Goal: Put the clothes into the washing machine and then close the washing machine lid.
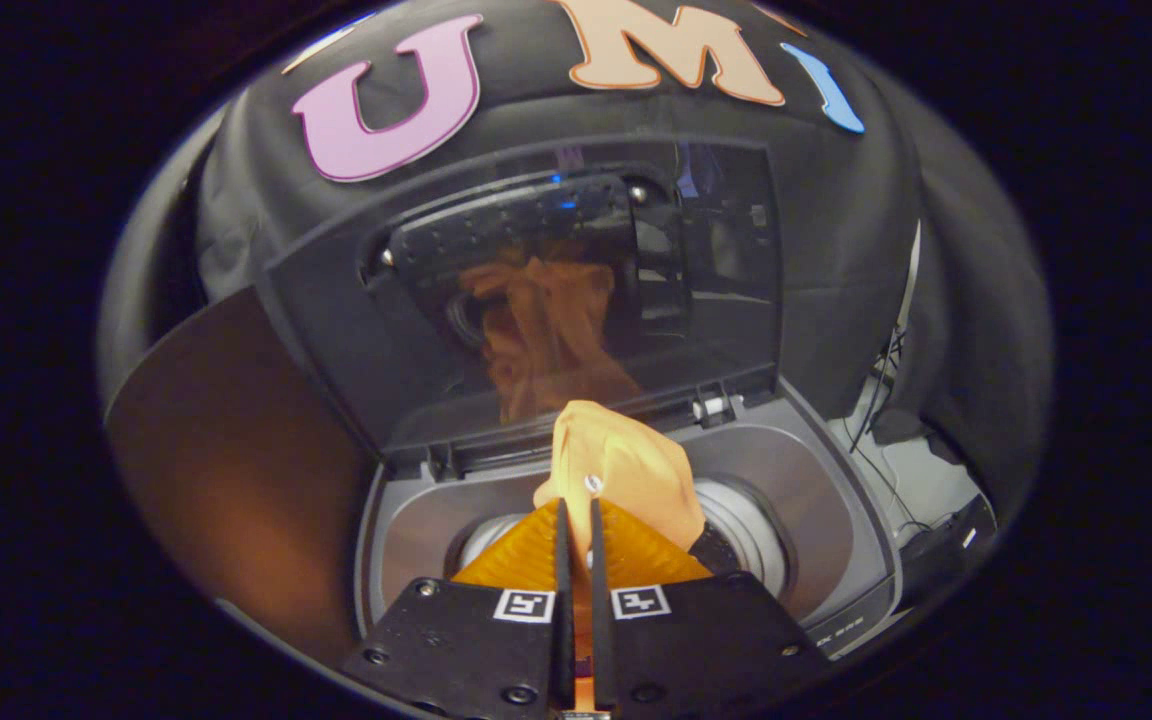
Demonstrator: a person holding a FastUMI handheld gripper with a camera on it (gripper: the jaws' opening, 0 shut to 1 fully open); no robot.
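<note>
The gripper was clamped on an orange garment, its two fingers drawn nearly together with a fold of the cloth pinched between them. The garment bunched up just ahead of the fingertips and hung directly above the drum opening of the washing machine, not yet down inside it. The lid stood raised behind the drum, hinged at the machine's back edge, and its dark glass carried an orange reflection of the cloth.

Judged from this, the task was in its first half: the garment had been brought over the drum but remained held, so lowering it, letting go and then swinging the lid down were all left to do. Whether other clothes already lay in the drum could not be told, since the garment and fingers covered most of the opening. A brown panel stood just beside the machine, on the side away from some cables lying near its other flank.
</note>
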